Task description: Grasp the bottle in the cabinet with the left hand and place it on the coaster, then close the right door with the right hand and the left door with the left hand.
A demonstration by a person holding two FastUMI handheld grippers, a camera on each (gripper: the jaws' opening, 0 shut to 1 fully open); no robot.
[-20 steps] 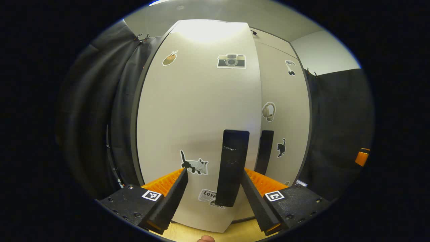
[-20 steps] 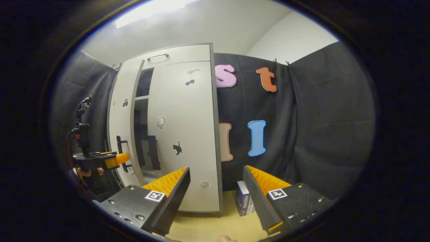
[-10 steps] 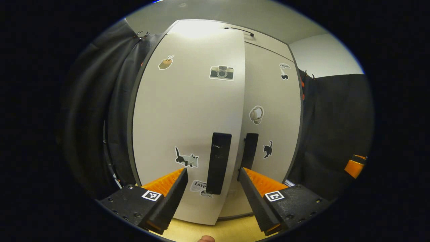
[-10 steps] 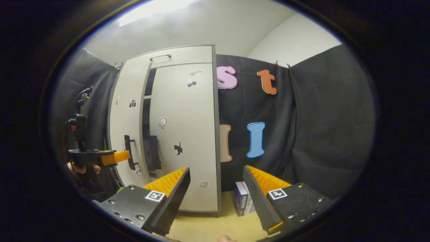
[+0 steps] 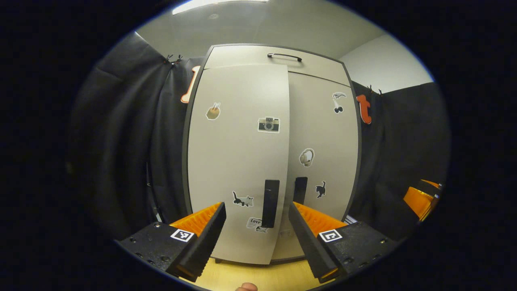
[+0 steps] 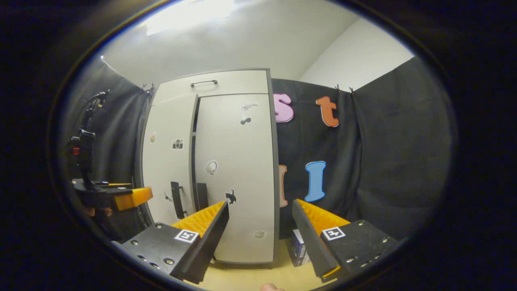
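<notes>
Surface: a pale wooden surface (image 6: 242, 279) is seen under the tall grey cabinet (image 6: 226, 83).
Doors: the right door (image 5: 323, 161) is shut; the left door (image 5: 238, 161) is left slightly ajar.
Box: a small dark-blue box (image 6: 298, 252) is set beside the cabinet's right edge.
Fingers: the left gripper (image 5: 256, 236) and right gripper (image 6: 260, 242) are both held released, grasping nothing.

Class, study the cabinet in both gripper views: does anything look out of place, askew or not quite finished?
Yes: the left door is not quite shut. In the right gripper view a dark gap runs between it and the right door, which sits flush. Both grippers, left and right, are open and off the cabinet.
</notes>
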